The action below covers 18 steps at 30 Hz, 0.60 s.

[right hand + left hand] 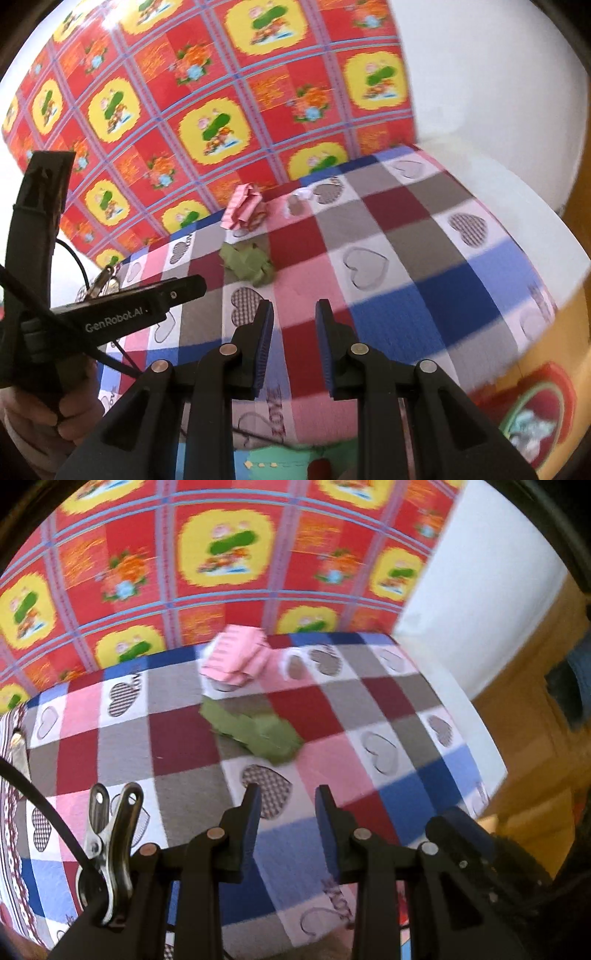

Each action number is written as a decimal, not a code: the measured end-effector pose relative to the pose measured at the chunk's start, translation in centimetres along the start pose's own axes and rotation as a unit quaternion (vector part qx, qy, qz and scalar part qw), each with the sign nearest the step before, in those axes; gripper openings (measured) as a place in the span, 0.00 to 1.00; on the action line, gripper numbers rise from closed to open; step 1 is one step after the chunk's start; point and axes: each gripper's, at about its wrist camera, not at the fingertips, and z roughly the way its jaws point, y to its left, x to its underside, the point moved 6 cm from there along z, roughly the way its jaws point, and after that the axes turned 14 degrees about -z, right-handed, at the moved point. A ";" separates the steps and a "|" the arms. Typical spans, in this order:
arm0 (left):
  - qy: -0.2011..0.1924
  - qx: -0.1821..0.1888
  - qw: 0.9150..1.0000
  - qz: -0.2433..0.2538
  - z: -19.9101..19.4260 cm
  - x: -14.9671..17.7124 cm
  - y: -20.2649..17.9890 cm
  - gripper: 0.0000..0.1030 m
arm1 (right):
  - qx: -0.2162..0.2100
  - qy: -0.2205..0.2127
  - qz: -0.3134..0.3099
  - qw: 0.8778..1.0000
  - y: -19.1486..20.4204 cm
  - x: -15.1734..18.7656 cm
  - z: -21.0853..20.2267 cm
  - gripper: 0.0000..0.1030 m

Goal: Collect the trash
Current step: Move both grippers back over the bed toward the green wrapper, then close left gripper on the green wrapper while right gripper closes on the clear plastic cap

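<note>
While both jaws stand apart and empty, the left hand-held gripper (287,805) and right hand-held gripper (294,319) hover over the checked table (177,738) — crumpled green paper (255,733) and what looks like pink paper (236,659) lie ahead.

Left tongs (287,808) open, nothing between blue pads (255,812), pointing forward and down. Right tongs (294,325) open too, also empty, same tilt. Left tongs also seen from right wrist view, off to left side, held by person's hand (55,417), fingers wrapped round handle.
</note>
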 end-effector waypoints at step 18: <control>0.015 -0.061 0.983 -0.171 9.2 -3.1 1.4 0.45 | -0.095 0.049 -0.087 0.990 -4.7 -4.8 8.4 0.25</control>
